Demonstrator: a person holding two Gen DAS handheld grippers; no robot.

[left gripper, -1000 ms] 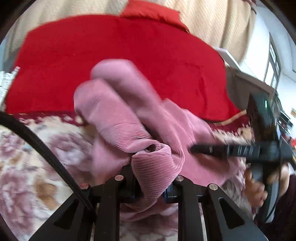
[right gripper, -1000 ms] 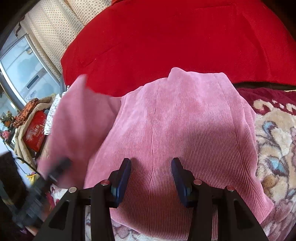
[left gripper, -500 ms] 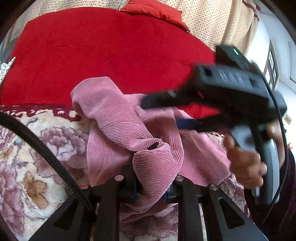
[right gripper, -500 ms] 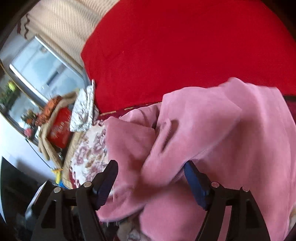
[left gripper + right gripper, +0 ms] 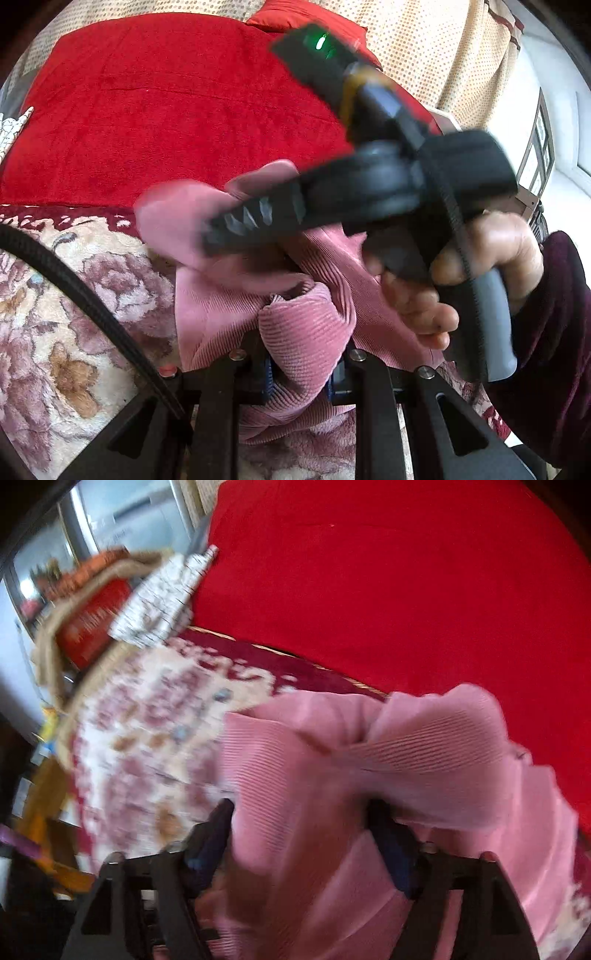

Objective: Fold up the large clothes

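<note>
R tool (image 5: 299, 834) swung across, jaws just closing round pink garment (image 5: 303, 332), L tool (image 5: 301, 373) clenched on bunched fold, basket (image 5: 48, 642) w/ red pack.

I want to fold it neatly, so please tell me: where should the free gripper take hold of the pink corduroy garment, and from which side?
Take the pink corduroy garment at a loose outer edge, away from the bunch clamped in the left gripper. Come from above, angled down: it lies soft and crumpled on the floral blanket, so only a raised fold gives the fingers an edge. The right gripper, whose jaws have just been closing, has such a fold between them.
</note>
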